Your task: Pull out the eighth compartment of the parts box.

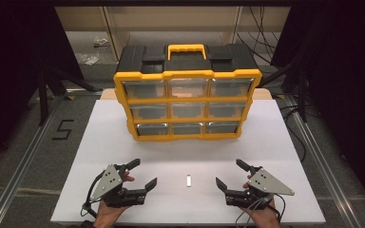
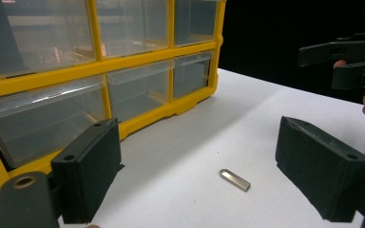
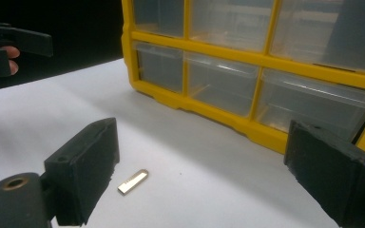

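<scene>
**Op:** Nearest the high camera are my two hands, each with its tool. Left gripper (image 1: 142, 173) sits at the near left of the table (image 1: 275, 142), right gripper (image 1: 229, 173) at the near right. Both are angled inward, toward each other.

**Eng:** Big items first, please.

**Op:** White table, then the yellow-and-black drawer cabinet (image 1: 187, 102) standing upright at its far middle. It has nine clear drawers in three rows and a yellow handle (image 1: 187, 49) on top. Drawer fronts all look flush with the frame from here.

**Eng:** Fingers?

**Op:** Left fingers (image 2: 88, 166) are spread wide with nothing between them but bare table. Right fingers (image 3: 83, 164) are the same: fully apart, holding nothing. Neither set touches anything.

**Eng:** And the part?

**Op:** Small metal piece (image 1: 189, 180), flat and silvery, one end rounded, lying on the table between the two grippers, well apart from the cabinet. In the left gripper view it lies ahead, between the fingers' line of sight (image 2: 235, 180); in the right gripper view it lies just beside the left-hand finger (image 3: 133, 181), not touching it.
</scene>
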{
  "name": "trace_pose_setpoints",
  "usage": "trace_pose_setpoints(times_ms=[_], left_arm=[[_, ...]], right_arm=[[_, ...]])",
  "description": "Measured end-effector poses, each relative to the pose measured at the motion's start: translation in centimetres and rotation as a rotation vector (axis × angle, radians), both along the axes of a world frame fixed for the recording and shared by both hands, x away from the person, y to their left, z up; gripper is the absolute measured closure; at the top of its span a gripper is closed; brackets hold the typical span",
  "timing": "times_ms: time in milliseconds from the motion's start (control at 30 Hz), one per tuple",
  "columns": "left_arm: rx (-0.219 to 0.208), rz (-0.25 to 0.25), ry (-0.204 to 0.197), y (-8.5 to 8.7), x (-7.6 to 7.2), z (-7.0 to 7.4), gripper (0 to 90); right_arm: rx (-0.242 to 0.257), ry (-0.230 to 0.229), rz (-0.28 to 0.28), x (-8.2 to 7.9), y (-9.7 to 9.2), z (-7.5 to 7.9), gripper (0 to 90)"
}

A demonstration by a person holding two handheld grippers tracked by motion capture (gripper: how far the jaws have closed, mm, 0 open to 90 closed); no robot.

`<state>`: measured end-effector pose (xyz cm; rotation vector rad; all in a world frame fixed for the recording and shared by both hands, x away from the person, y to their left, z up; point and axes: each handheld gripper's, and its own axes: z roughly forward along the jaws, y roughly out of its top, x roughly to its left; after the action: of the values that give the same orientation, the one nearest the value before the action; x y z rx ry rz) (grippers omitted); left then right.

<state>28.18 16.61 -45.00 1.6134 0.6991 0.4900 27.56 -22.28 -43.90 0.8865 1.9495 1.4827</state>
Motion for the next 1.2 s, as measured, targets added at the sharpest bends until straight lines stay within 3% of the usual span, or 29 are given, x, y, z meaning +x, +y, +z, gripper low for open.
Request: trace_pose_setpoints(times_ms=[700, 867, 1033, 1133, 1200], left_arm=[[-0.011, 0.005, 0.005, -0.3, 0.7, -0.2, 15.3], [0.007, 0.001, -0.004, -0.3, 0.4, -0.2, 15.3], [0.006, 0.003, -0.007, -0.3, 0.2, -0.2, 15.5], [0.011, 0.000, -0.008, -0.3, 0.2, -0.2, 15.5], [0.012, -0.003, -0.006, -0.3, 0.2, -0.2, 15.5]], right_arm=[[-0.060, -0.038, -0.002, 0.5, 0.3, -0.4, 12.8], [-0.088, -0.054, -0.005, 0.4, 0.6, -0.1, 13.3], [-0.149, -0.101, 0.001, 0.2, 1.2, 0.2, 14.4], [-0.222, -0.166, 0.014, -0.1, 2.0, 0.1, 15.1], [-0.240, -0.176, 0.037, -0.3, 2.6, 0.1, 15.4]])
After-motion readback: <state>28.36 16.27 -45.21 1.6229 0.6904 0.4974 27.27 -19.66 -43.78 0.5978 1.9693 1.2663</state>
